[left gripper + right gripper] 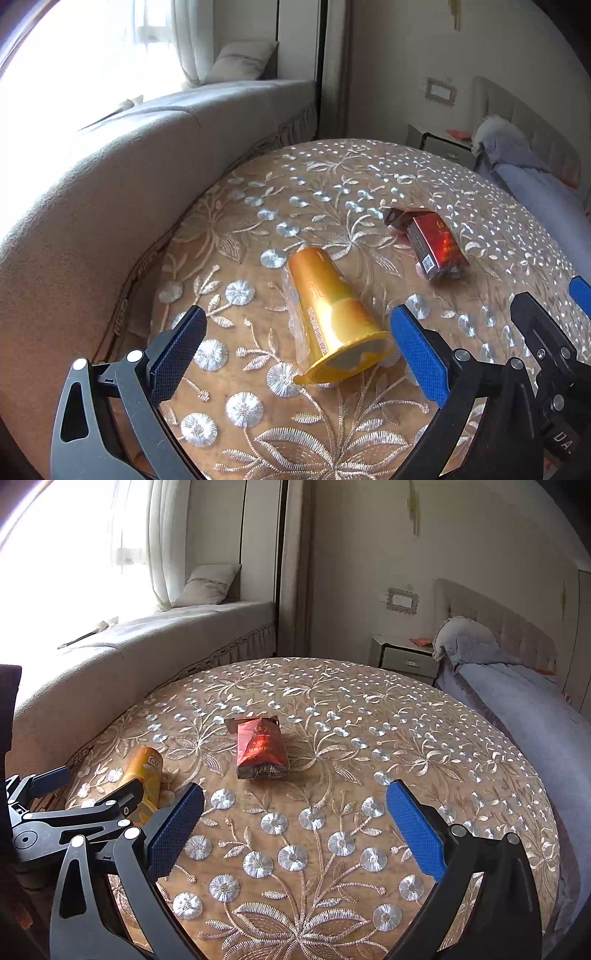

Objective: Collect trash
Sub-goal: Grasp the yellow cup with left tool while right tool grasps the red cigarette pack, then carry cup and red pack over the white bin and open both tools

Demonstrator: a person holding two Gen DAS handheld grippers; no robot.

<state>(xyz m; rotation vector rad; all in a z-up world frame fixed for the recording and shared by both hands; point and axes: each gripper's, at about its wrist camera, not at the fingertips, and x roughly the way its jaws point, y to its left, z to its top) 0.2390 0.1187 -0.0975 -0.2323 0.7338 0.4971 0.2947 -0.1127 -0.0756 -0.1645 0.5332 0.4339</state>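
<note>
Left gripper (299,350) astride toppled yellow cup (332,314)

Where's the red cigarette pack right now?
The red cigarette pack lies on the embroidered tablecloth, straight ahead of the open right claw, with the tipped yellow cup to its left.

The left gripper (299,349) has black metal arms with cut-out slots and round silver rivets at the joints, ending in two flat fingers (419,356) faced with blue cross-hatched pads. The right gripper (295,825) is built the same: black linked arms, silver rivets, blue textured fingers (415,829). On the right gripper's black body, seen at the edge of the left camera view, are small screws and white letters reading "DA".
</note>
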